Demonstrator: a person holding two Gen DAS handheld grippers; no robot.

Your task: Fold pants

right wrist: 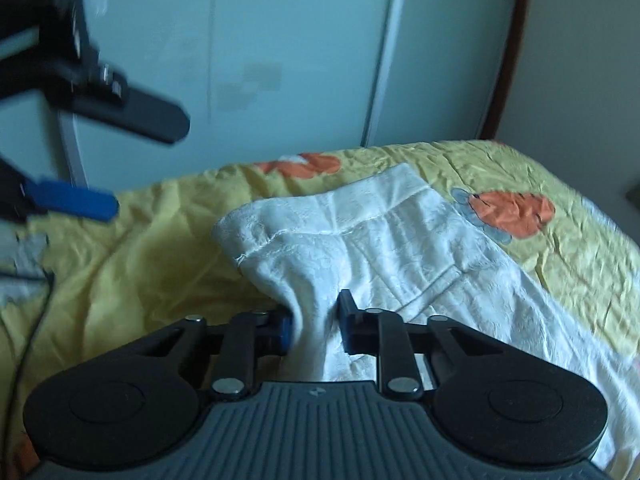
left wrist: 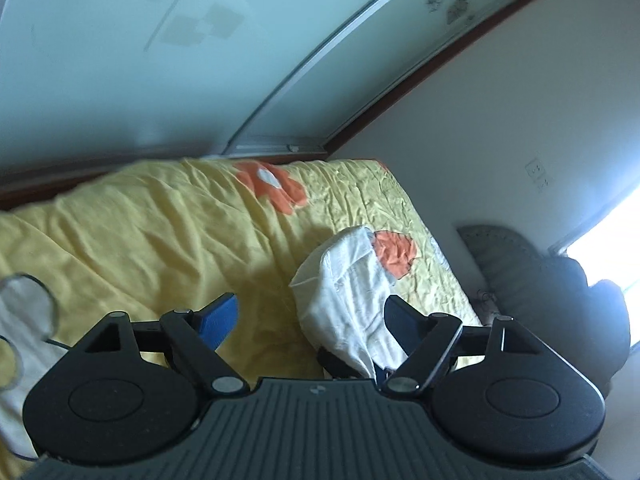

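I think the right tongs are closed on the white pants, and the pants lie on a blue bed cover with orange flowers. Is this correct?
Not quite: the bed cover is yellow, not blue; only the pads of the tongs are blue. The right wrist view shows this. The rest stands: the right tongs are closed on the white pants, and the cover has orange flowers.

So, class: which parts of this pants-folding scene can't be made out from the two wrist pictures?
- White pants: legs cut off by the right wrist view's lower right edge; fold state unclear.
- Cloth inside the right gripper: hidden by its fingers.
- Left gripper: blurred in the right wrist view.
- Dark shape: backlit in the left wrist view.
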